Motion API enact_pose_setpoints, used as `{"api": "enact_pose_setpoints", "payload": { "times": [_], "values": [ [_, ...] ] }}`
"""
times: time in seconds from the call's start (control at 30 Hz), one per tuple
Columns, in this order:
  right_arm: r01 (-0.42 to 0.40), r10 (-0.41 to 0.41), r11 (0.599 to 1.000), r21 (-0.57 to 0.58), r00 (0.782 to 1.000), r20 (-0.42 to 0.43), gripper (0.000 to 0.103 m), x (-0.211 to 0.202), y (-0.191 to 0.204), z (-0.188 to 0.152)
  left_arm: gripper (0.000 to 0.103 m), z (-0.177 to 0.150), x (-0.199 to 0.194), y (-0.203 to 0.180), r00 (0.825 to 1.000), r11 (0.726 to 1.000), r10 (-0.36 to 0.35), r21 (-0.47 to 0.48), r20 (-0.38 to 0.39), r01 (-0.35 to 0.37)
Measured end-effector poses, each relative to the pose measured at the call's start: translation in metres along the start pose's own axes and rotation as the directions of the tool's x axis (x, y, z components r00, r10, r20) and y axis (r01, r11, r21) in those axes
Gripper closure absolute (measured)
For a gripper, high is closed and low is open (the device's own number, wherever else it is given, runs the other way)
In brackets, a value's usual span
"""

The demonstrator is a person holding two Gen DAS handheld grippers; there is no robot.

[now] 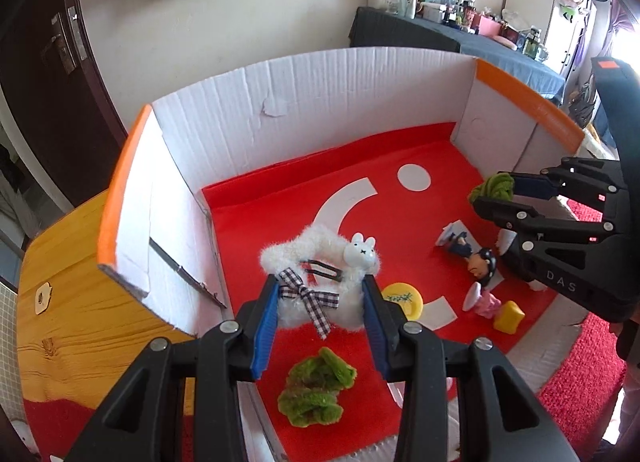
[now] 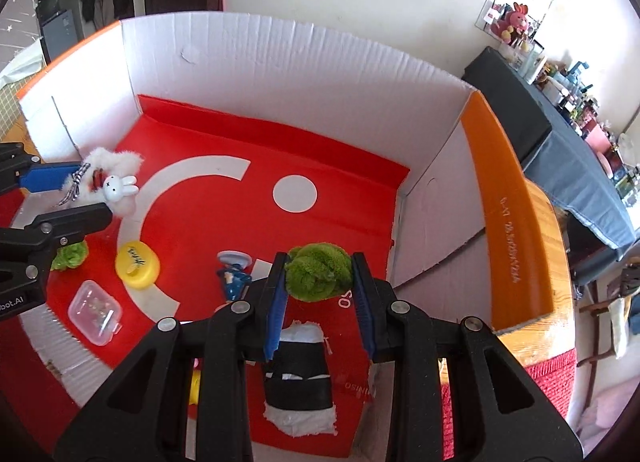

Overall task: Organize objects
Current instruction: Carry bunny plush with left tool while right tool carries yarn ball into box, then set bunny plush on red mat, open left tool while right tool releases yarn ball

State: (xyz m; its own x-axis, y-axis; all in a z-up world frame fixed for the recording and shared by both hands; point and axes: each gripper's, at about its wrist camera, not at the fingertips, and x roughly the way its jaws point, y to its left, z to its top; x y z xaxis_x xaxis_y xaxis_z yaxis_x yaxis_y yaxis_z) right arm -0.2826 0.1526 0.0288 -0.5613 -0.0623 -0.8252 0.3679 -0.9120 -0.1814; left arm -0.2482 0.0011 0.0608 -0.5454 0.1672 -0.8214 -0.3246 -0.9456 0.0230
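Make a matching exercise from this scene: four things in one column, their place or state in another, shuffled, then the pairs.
Things:
1. white fluffy scrunchie
2. green scrunchie
3. yellow round tin
4. clear plastic box

Places or states:
A. lying on the red mat, nearest the front edge
B. held in the right claw
C. held in the left claw
D. resting on the white arc

Pairs: 1-C, 2-B, 3-D, 4-A
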Motion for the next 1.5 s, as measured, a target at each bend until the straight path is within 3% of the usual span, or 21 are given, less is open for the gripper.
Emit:
{"api": "enact_pose_setpoints", "payload": {
  "times": [0.5,1.5],
  "values": [
    [-0.034,0.035,0.999,0.014,0.995,-0.089,0.074,0.018,-0.002,0.006,0.062,0.003,0.017,0.002,0.998,1.000,0.013,-0.005,-0.058,-0.013],
    [-0.047,0.050,0.998,0.030,0.993,-0.105,0.074,0.016,0.001,0.003,0.060,0.002,0.012,0.005,0.997,1.000,0.006,-0.023,-0.076,-0.008]
  ]
}}
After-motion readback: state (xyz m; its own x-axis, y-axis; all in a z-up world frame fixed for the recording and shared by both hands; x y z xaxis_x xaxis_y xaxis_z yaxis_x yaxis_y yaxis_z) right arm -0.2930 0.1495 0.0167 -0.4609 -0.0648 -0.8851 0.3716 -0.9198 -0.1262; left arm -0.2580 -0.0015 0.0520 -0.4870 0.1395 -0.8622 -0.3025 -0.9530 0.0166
